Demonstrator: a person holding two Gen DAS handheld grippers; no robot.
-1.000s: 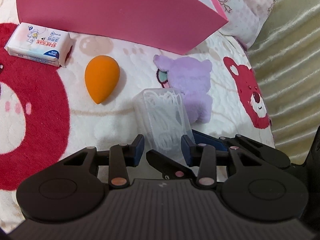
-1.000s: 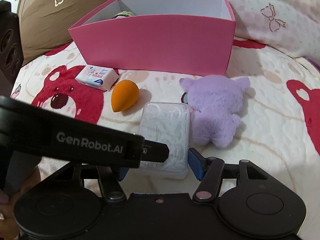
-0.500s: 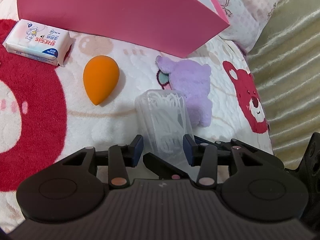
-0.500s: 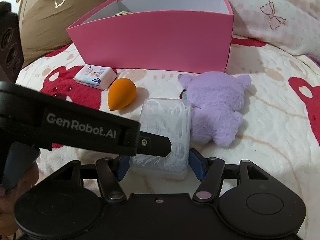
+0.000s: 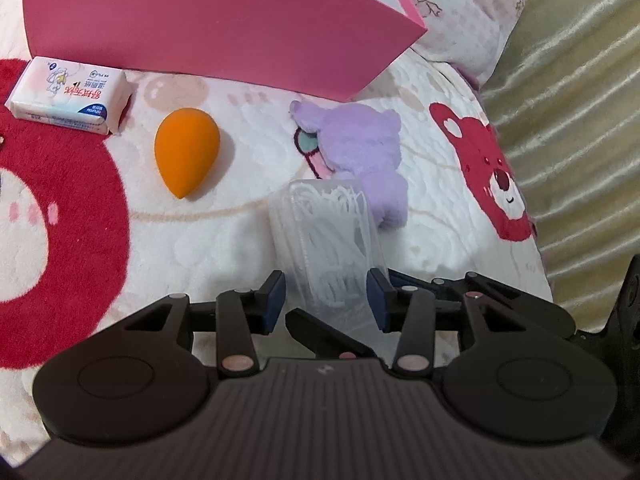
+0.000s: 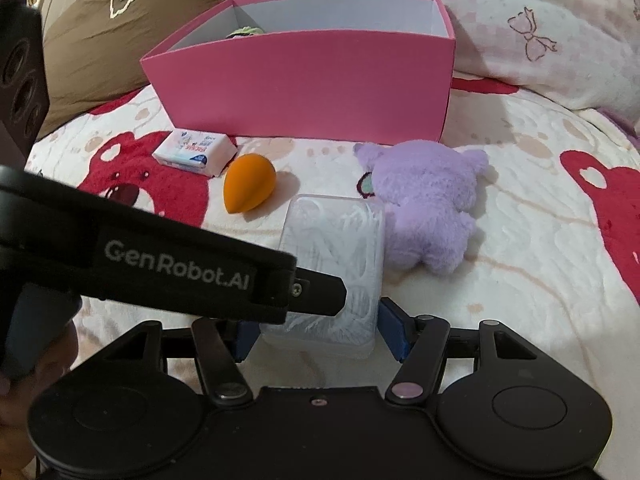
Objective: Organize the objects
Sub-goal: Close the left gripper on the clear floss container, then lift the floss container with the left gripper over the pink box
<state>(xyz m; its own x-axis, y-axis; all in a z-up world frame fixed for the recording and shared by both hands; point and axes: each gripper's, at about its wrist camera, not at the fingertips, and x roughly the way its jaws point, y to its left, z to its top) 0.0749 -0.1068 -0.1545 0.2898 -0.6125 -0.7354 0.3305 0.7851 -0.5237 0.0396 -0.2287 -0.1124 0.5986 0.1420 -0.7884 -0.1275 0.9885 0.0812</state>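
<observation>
Operator: Left tool [image 5: 326, 300] jaws have been easing a touch wider since a second ago; nothing else is shifting much. Its pads are touching the floss-pick box [image 5: 328, 232] on both sides, but I am not managing to tell whether they are pressing.

Spotter: And the right tool [image 6: 320, 328]?

Operator: It is clamping the same box across its width, I am judging. The box is lying on or just over the bed cover [image 6: 500, 280], I cannot tell which, just beside the purple plush [image 6: 428, 208]. The pink box [image 6: 304, 84] is waiting well beyond.

Spotter: What is worrying you?

Operator: Two tools are crowding one slick case. If the left one is letting go unevenly, the case could be twisting out of my right grip, or popping open and spilling picks.

Spotter: Are the views differing?

Operator: The right camera is showing the pink box's open top with something green [image 6: 244, 32] inside, and a left-tool finger lying over the case. The left camera is showing only that box's outer wall, but it is giving me the tissue pack [image 5: 68, 100] and orange sponge [image 5: 187, 152] clearly.
</observation>
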